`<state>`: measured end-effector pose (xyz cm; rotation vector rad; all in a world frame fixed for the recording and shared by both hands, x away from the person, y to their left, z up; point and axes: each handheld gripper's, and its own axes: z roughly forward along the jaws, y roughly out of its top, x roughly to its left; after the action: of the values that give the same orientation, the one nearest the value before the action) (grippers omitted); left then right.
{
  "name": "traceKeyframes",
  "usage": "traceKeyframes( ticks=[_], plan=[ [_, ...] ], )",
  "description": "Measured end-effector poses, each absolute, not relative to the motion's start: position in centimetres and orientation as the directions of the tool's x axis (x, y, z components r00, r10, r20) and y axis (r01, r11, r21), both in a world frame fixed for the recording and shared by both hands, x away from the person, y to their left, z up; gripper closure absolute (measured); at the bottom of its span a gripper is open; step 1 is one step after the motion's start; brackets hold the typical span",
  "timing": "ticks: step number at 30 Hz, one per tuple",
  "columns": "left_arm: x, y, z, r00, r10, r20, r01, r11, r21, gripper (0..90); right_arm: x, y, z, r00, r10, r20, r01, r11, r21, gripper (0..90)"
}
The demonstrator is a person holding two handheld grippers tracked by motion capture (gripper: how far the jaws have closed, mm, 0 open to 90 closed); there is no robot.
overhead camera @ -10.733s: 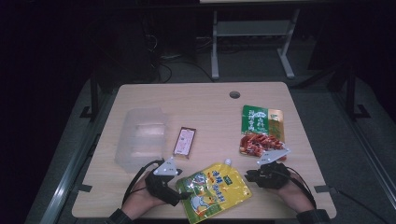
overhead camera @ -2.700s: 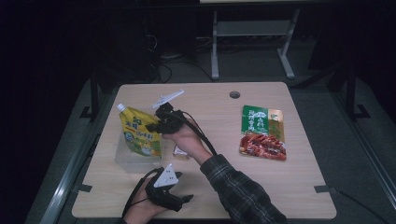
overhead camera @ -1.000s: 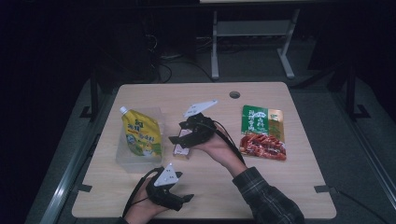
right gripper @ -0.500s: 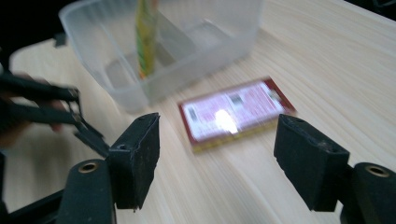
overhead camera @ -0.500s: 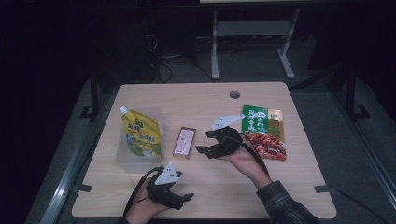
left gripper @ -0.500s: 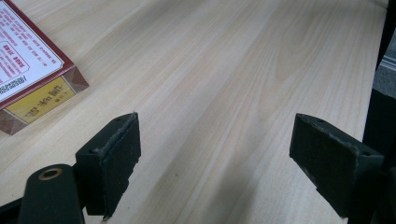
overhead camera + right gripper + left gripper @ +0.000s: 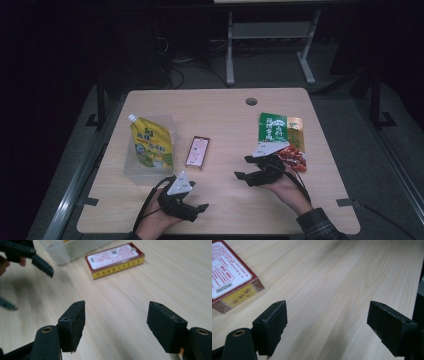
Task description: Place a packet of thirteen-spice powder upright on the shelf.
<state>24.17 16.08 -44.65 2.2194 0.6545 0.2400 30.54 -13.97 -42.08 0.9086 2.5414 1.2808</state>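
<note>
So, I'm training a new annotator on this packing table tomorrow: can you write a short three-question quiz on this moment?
1. True or false: the yellow spouted pouch lies in the clear plastic container.
2. What lies between the jaws of the right gripper?
A. the flat red box
B. the red snack packet
C. nothing, only bare table
3. Which item lies on the table between the container and the green packet?

Key:
1. True.
2. C: both it and the left gripper stand open over bare wood.
3. The flat red box.
</note>
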Motion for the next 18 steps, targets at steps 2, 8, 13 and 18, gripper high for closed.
traceKeyframes(
  ticks=[2,8,13,18],
  plan=[
    [24.4,15.9,-44.4,0.843,0.536,-0.042,0.385,-0.548,0.742,15.9,30.1,-14.9,-42.4,-0.797,0.588,0.138,0.459,0.443,0.77,30.3],
    [25.5,15.0,-43.5,0.815,0.578,-0.046,0.417,-0.528,0.74,20.2,28.5,-17.2,-43.3,-0.787,0.598,0.15,0.477,0.438,0.762,30.3],
    [26.9,13.9,-42.9,0.761,0.646,-0.059,0.467,-0.483,0.741,38.1,27.6,-18.6,-43.8,-0.773,0.611,0.171,0.5,0.422,0.756,30.4],
    [28.7,12.7,-42.9,0.703,0.711,-0.035,0.501,-0.459,0.734,63.9,27.1,-19.4,-44.2,-0.768,0.614,0.184,0.515,0.42,0.747,30.3]
  ],
)
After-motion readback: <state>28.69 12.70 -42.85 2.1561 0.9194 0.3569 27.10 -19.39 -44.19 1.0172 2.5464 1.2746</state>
